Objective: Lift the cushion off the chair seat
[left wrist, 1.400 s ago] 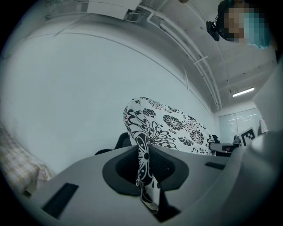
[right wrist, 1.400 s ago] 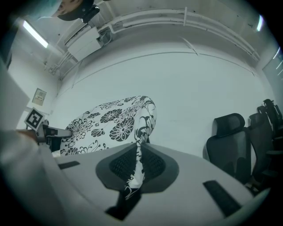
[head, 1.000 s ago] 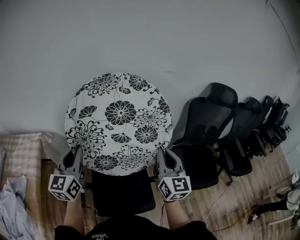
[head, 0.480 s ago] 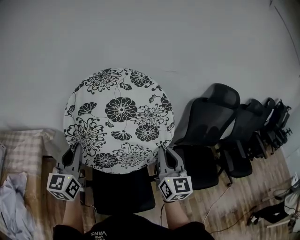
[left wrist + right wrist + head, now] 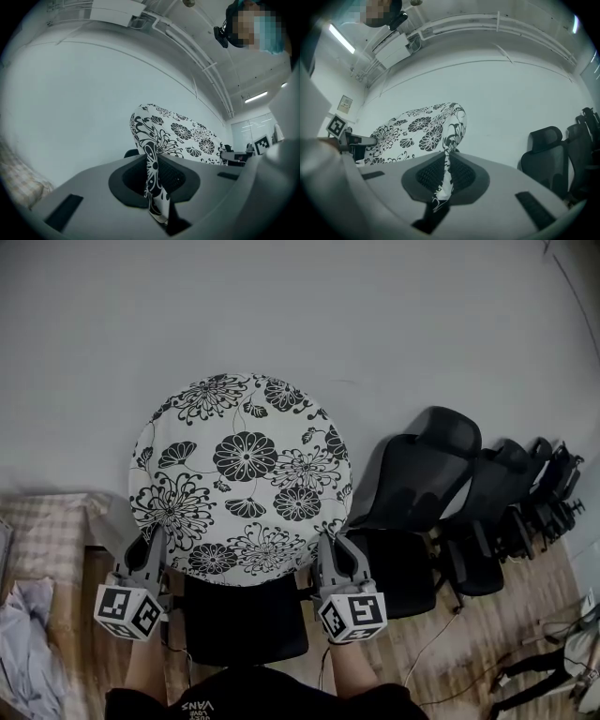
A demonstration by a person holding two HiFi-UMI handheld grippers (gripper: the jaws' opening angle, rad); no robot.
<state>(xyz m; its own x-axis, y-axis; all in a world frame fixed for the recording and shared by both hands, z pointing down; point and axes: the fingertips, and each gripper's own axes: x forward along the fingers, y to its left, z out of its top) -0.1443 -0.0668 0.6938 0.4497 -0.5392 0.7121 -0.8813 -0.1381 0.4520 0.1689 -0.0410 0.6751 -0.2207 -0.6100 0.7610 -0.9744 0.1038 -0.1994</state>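
A round white cushion point(image 5: 242, 476) with black flower print hangs in the air above the black chair seat point(image 5: 246, 620), tilted up toward the wall. My left gripper point(image 5: 153, 549) is shut on its lower left edge, and my right gripper point(image 5: 325, 552) is shut on its lower right edge. In the left gripper view the cushion point(image 5: 180, 136) has its rim pinched between the ribbed pads point(image 5: 172, 177). The right gripper view shows the same cushion point(image 5: 423, 129) with its edge squeezed between the pads point(image 5: 459, 174). The cushion hides the chair's back.
A row of black office chairs point(image 5: 422, 493) stands to the right along the pale wall point(image 5: 300, 306). A checked cloth point(image 5: 37, 540) and a crumpled white fabric point(image 5: 23, 652) lie at the left. Cables point(image 5: 441, 634) run over the wooden floor at the lower right.
The cushion has risen slightly in the view, by a small amount, and both grippers keep their hold on its edges.
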